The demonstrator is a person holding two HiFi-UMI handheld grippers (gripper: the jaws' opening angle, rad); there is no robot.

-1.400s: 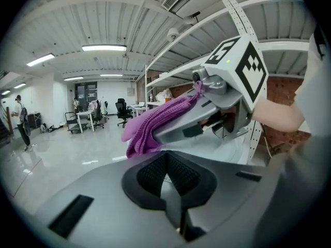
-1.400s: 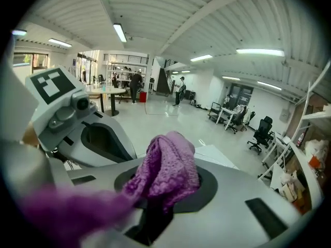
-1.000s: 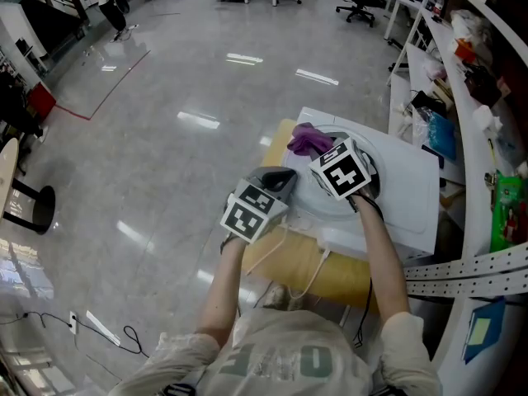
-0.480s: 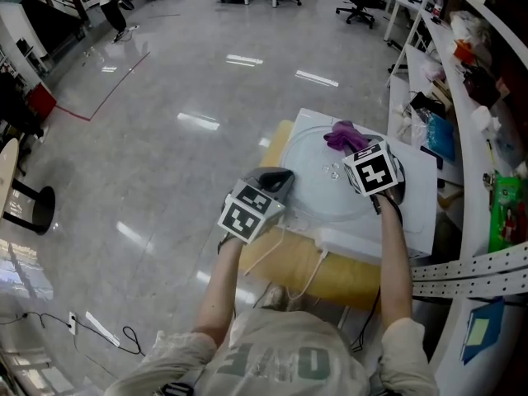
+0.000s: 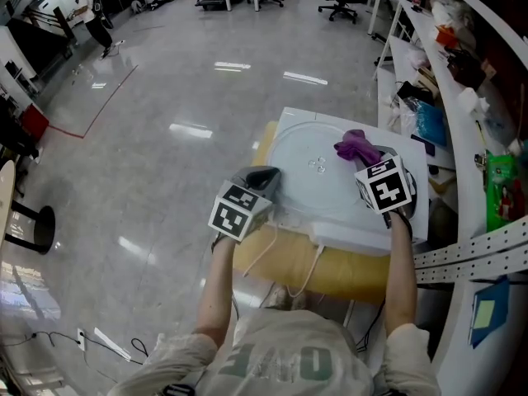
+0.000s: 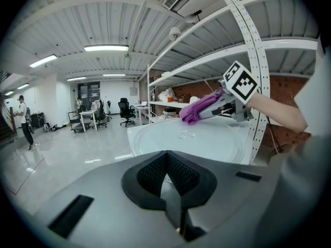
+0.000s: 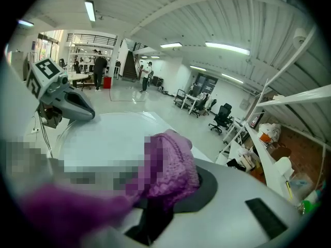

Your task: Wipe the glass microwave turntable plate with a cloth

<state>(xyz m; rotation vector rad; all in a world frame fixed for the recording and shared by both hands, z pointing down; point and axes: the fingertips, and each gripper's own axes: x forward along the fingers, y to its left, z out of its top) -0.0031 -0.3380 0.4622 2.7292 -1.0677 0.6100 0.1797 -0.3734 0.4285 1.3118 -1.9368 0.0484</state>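
Head view: I count one glass turntable plate (image 5: 309, 192), lying flat on the white counter (image 5: 338, 236), with both of my grippers at it. My left gripper (image 5: 266, 177) sits at the plate's near-left rim, its marker cube (image 5: 238, 213) on the side toward me. My right gripper (image 5: 369, 158) is over the plate's right side with its own cube (image 5: 386, 186) behind it, so that makes two cubes. It carries the one purple cloth (image 5: 355, 145), bunched over the plate's far-right part. From here I cannot tell whether the cloth touches the glass. One person (image 5: 85, 7) stands on the floor well beyond the plate, to its far left.

Left gripper view: my fingers (image 6: 189, 177) are drawn narrow, down to a slit with a thin pale edge caught in it, right at the plate's near rim. The plate (image 6: 207, 141) spreads out beyond them. Across it, the right gripper reaches in from the right, with the cloth (image 6: 194, 110) at its tip, low over the plate's far side.

Right gripper view: these fingers are clamped on the cloth (image 7: 173, 164), which bulges out of them and hides their tips. Beyond the cloth lies the plate (image 7: 108, 136). On the plate's far side the left gripper (image 7: 89, 113) points in at the rim.
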